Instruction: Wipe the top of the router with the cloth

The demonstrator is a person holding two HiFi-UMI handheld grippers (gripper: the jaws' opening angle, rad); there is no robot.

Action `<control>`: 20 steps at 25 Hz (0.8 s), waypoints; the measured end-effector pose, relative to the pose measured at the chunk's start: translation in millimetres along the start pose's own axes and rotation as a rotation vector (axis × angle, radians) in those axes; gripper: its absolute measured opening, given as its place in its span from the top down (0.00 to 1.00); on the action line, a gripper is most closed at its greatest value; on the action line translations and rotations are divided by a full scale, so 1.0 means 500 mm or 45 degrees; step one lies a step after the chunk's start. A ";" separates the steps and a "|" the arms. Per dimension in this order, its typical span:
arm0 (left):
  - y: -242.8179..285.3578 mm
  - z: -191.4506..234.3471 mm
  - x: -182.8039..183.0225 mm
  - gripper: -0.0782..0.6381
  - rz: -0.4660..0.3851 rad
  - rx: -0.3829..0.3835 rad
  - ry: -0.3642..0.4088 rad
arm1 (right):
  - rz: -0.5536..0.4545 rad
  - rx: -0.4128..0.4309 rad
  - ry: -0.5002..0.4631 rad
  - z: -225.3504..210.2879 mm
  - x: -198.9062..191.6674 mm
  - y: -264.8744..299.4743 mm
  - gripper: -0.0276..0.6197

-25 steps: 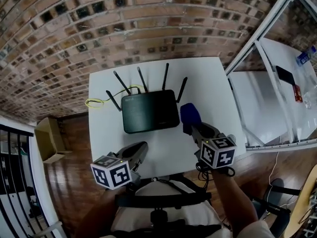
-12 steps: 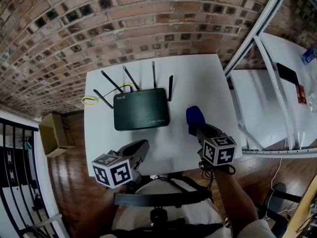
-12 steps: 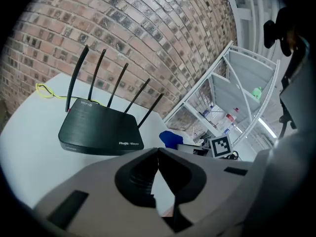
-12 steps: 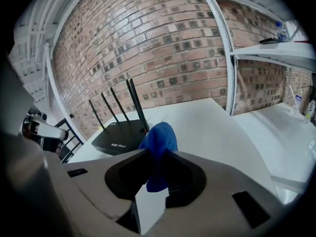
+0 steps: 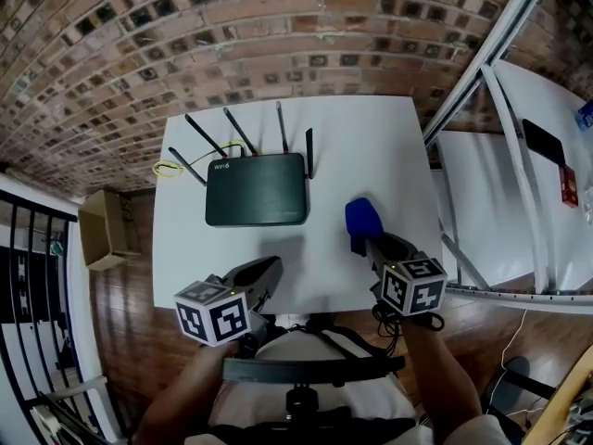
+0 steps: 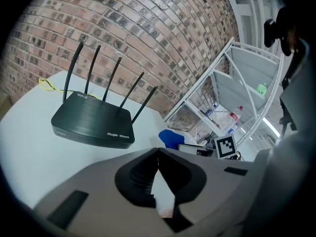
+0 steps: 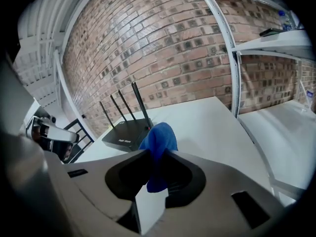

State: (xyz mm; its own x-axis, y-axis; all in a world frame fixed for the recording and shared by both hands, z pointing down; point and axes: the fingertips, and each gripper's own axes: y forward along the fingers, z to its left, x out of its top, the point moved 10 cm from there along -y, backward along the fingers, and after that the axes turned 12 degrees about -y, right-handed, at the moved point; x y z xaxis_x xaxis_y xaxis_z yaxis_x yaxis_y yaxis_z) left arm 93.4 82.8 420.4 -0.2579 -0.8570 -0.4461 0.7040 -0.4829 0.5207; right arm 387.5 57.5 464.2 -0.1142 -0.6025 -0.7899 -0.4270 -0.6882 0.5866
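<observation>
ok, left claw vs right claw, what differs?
The right claw is shut on the blue cloth; the left claw is shut on nothing. The right claw sits right of the router; the left claw sits by the near edge of the table. Shared: neither touches the router.

The router [image 5: 256, 201] sits far left on the tabletop [image 5: 371, 146]. The cloth [image 5: 362, 219], in the right tongs [image 5: 369, 242], is right of it and nearer. The left tongs [image 5: 269, 269] are at the near edge.
</observation>
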 end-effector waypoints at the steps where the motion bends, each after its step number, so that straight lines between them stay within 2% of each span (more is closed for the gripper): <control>1: 0.002 -0.005 -0.007 0.85 -0.002 0.003 -0.001 | -0.005 0.009 -0.003 -0.003 -0.001 -0.006 0.81; 10: 0.002 -0.024 -0.055 0.85 -0.017 0.023 -0.006 | -0.034 0.040 -0.014 -0.014 -0.027 -0.046 0.81; 20: -0.015 -0.015 -0.047 0.85 -0.009 0.016 0.011 | -0.033 0.011 0.011 -0.008 -0.036 -0.055 0.81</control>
State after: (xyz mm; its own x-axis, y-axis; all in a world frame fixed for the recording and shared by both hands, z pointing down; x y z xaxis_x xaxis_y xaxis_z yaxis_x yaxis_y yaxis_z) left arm 99.3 107.8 421.5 -0.2573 -0.8518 -0.4563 0.6936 -0.4916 0.5266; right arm 405.0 85.6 463.2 -0.0951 -0.5879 -0.8033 -0.4377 -0.7001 0.5641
